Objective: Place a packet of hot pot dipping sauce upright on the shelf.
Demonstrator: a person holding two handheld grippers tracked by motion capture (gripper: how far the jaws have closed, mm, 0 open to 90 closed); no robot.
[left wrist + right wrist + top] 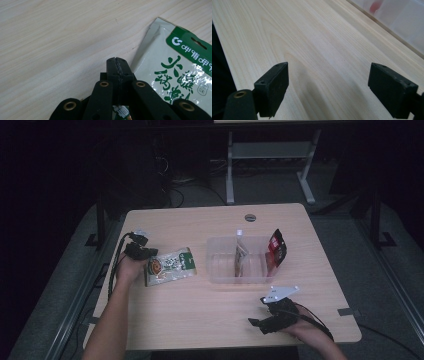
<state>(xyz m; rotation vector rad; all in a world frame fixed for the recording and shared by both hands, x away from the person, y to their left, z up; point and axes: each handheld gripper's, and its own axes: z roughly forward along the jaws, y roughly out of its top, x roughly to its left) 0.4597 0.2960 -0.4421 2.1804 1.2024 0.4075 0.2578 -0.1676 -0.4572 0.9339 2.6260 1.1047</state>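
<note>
Pinching | left gripper (117, 65) | snack packet (175, 72) edge, seemingly between fingers (111, 72)

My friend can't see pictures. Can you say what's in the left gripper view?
The left hand-held gripper has its black jaws pressed shut on the edge of a green and white snack packet. The packet lies flat on a pale wooden table.

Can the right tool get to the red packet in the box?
Probably yes: the right tool is open, bare table lies ahead, and the red packet leans over the clear box's open top.
</note>
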